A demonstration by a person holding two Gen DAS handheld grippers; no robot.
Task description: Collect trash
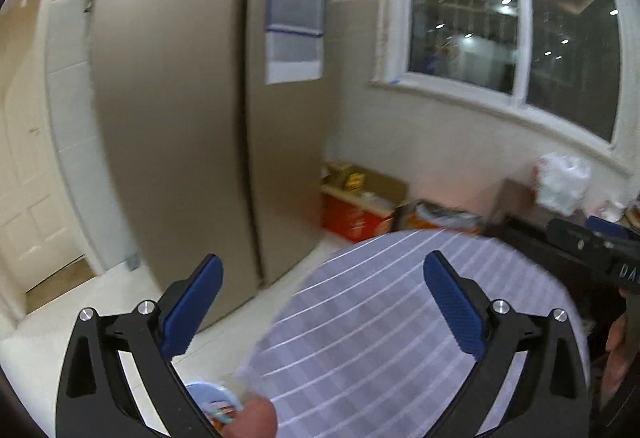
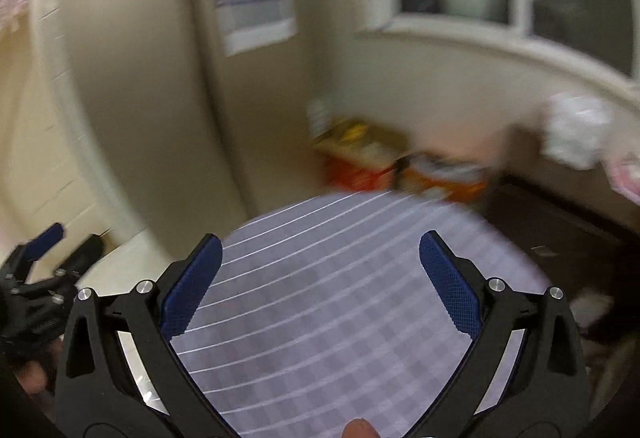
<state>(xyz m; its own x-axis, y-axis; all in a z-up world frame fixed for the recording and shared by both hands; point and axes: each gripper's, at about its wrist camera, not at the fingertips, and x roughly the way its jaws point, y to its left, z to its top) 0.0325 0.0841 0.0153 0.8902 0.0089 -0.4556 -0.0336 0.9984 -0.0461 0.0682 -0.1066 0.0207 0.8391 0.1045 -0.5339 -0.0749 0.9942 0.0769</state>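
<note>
The left claw (image 1: 322,302) stands wide, its two blue pads far apart with nothing between them. Below it, filling the lower right of the left wrist view, is a round bench covered with a purple checked cloth (image 1: 380,318) crossed by thin white lines. The right claw (image 2: 320,278) is also spread wide and empty, hanging over the same cloth (image 2: 320,298) in the lower middle of its own view.

At the bottom edge of the left wrist view, left of centre, a small round pale-blue thing (image 1: 218,396) with some colourful print peeks out just beside a fingertip (image 1: 252,418); it is too cut off to say whether it is a lid, a cup or a wrapper, and it is the only likely piece of trash in view. It lies at the near edge of the cloth, behind the left pad rather than between the pads.

A tall beige fridge (image 1: 168,98) fills the upper left and centre. To its right, on the floor against the wall, sit red and orange cardboard boxes (image 1: 356,214). A dark window (image 1: 516,18) takes the upper right, with a white plastic bag (image 1: 564,182) under its sill. A white door (image 1: 24,198) shows at the far left. Both views are blurred.
</note>
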